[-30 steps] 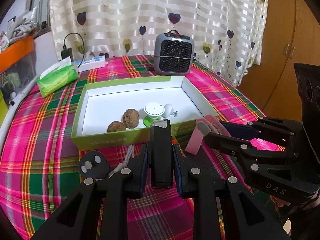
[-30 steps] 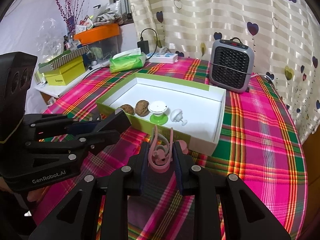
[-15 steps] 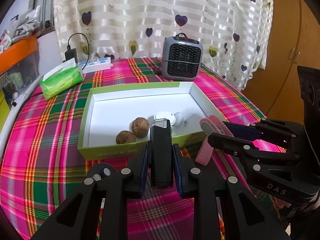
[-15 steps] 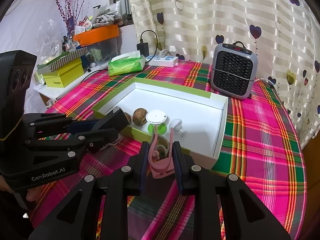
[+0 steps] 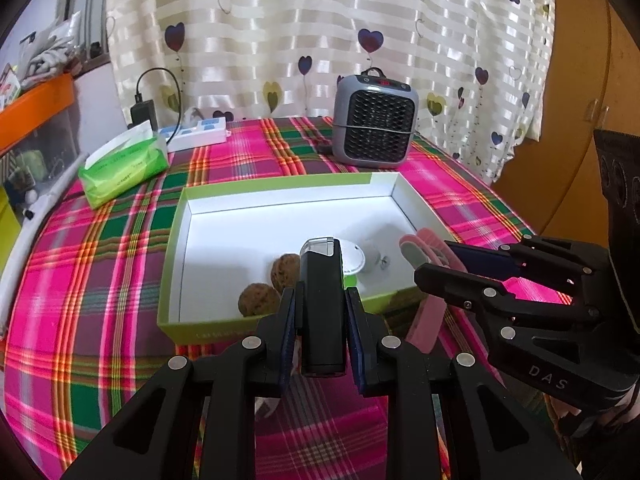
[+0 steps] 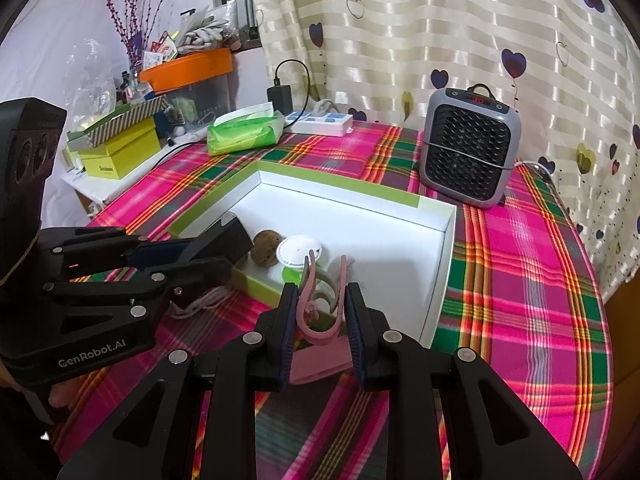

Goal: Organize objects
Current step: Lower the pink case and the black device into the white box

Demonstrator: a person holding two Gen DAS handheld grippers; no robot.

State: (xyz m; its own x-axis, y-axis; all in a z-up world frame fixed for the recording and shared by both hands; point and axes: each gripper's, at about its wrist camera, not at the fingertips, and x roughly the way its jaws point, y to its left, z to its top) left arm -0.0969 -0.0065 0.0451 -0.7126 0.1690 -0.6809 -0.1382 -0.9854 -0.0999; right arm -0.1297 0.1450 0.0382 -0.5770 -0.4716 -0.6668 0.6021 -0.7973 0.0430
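My left gripper (image 5: 321,322) is shut on a black stick-shaped device with a clear tip (image 5: 321,300), held above the near wall of the green box with a white inside (image 5: 280,200). My right gripper (image 6: 321,312) is shut on a pink clip (image 6: 320,312), held over the box's near wall (image 6: 256,284). In the box lie two walnuts (image 5: 260,300), a white disc on a green base (image 6: 298,252) and a small white knob (image 5: 370,258). Each gripper shows in the other's view: the right one (image 5: 440,264), the left one (image 6: 224,248).
A grey heater (image 5: 374,120) stands behind the box. A green tissue pack (image 5: 124,168) and a white power strip (image 5: 196,138) lie at the back left. White cable (image 6: 200,304) lies on the plaid cloth (image 6: 520,280) under the left gripper. Boxes and clutter (image 6: 120,148) sit far left.
Both grippers have risen and moved forward toward the box with their objects held. The black remote on the cloth has dropped out of the left wrist view.
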